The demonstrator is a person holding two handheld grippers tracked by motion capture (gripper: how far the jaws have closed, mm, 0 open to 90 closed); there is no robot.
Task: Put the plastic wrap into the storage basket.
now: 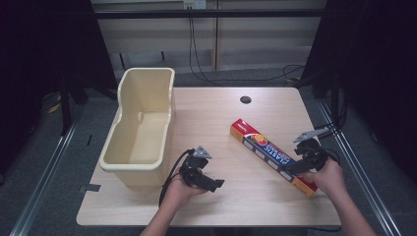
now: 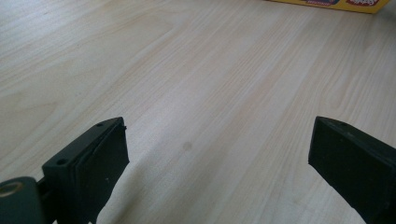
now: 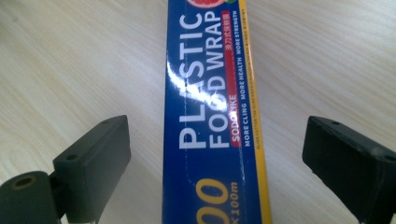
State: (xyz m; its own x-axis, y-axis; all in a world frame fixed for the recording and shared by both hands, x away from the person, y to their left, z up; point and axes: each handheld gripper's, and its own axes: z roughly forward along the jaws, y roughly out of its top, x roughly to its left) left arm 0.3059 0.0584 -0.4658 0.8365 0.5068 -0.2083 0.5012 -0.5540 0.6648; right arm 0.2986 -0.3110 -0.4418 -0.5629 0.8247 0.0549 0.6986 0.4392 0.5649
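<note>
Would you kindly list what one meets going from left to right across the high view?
Cream plastic bin → left tongs → long blue and yellow plastic food wrap box → right tongs, open over that box.

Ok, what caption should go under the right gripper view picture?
Open right gripper straddling the plastic food wrap box lying on the wooden table, jaws apart on either side, not touching it.

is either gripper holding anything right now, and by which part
Nothing is held. The right gripper is open, its jaws standing clear on either side of the plastic food wrap box. The left gripper is open above the bare table.
</note>
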